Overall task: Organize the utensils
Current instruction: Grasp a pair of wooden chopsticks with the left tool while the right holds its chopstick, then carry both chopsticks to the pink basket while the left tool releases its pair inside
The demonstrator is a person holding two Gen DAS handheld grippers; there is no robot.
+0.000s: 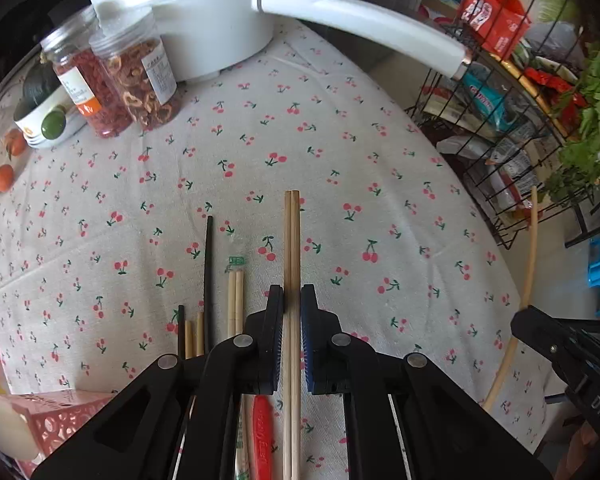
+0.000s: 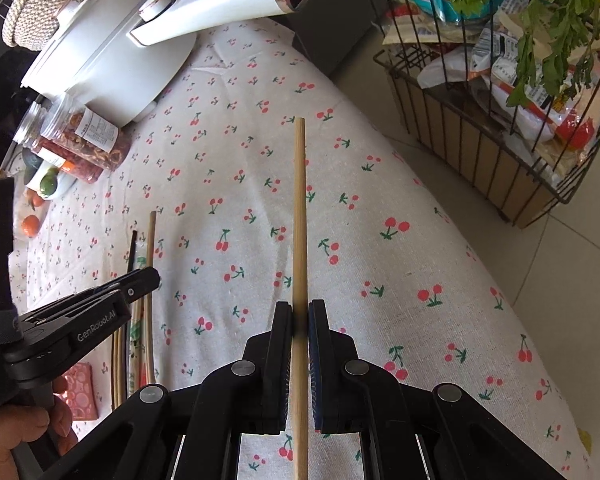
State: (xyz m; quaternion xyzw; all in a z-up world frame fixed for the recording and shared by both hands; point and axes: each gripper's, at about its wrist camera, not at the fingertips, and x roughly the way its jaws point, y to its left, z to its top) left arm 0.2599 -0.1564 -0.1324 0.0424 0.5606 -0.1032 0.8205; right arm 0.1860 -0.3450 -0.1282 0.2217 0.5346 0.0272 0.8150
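Now left gripper (image 1: 291, 300) fingers clamped on paired bamboo chopsticks (image 1: 291, 236) above cherry-print surface (image 1: 340, 140); right gripper (image 2: 300, 314) fingers clamped on single bamboo chopstick (image 2: 300, 208). Best kept sticks parallel, grip firm, lowering beside sorted chopstick row (image 1: 220, 300) at near left.

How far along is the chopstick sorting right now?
Done: a few chopsticks already lie side by side on the cherry tablecloth. In hand: the left gripper is shut on a wooden pair, the right gripper on a single chopstick. Left: placing both. Nothing shows where they go.
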